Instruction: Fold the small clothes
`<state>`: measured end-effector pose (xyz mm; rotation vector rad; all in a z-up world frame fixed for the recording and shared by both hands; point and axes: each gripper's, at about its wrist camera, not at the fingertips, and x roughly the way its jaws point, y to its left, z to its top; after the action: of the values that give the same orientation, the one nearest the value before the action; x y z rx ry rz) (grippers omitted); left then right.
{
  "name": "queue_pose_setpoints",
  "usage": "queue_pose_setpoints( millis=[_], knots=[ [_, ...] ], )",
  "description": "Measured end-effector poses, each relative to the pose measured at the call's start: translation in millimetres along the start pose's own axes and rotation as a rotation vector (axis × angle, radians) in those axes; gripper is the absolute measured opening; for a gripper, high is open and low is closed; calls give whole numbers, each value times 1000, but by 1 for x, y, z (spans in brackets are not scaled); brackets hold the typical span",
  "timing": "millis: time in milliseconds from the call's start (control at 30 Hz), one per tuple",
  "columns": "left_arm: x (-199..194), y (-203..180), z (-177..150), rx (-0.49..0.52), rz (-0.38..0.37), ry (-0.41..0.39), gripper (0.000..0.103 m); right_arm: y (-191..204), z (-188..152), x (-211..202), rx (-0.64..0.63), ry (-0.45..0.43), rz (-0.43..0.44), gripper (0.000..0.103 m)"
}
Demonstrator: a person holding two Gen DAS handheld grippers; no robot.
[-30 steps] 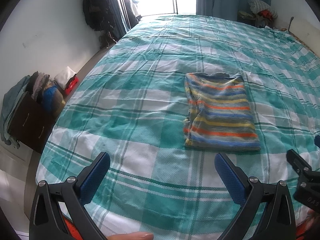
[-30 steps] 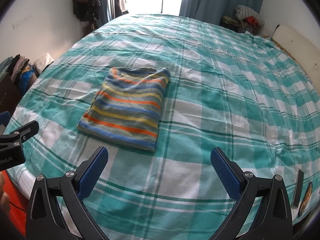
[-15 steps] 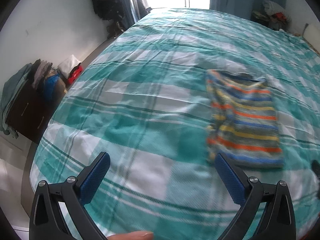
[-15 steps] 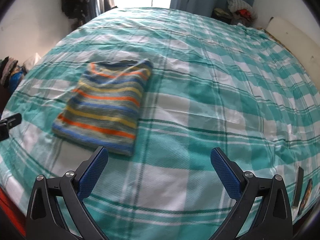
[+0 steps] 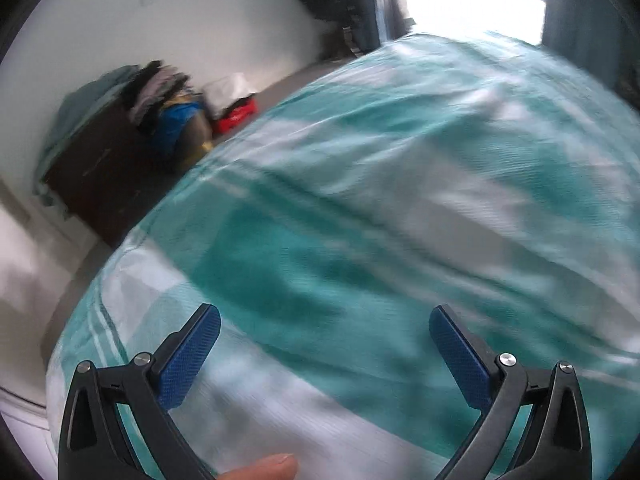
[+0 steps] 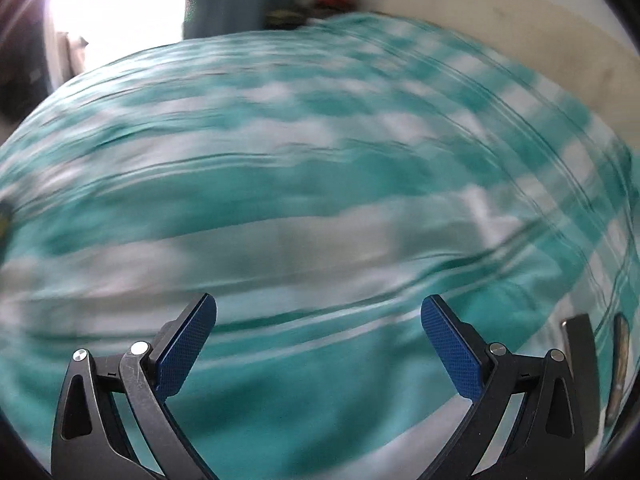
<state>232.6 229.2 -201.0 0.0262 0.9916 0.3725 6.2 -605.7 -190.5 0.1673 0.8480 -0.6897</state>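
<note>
Teal and white checks on the bed sheet [image 5: 400, 184] fill both my views, all smeared and blurry. My left tool [image 5: 324, 344] has its blue pads wide apart with nothing between them, and my right tool [image 6: 318, 338] is the same. Both hang above the bed because I have nothing to hold. I cannot see any small clothes here. I think I must find some to fold.

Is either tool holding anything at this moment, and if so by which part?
Nothing is held. The left tool and the right tool both stand open, with only the blurred teal checked bedsheet showing between their fingers.
</note>
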Motion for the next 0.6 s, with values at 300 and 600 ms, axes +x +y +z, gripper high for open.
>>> queue_pose_setpoints(
  millis=[300,600],
  knots=[
    [19,18,-11,-45,-45,0,103,-35,-8,45,31,125,-98,103],
    [25,23,-8,-91,-92,14,103,-41,-8,51,57,147,-62,103]
  ],
)
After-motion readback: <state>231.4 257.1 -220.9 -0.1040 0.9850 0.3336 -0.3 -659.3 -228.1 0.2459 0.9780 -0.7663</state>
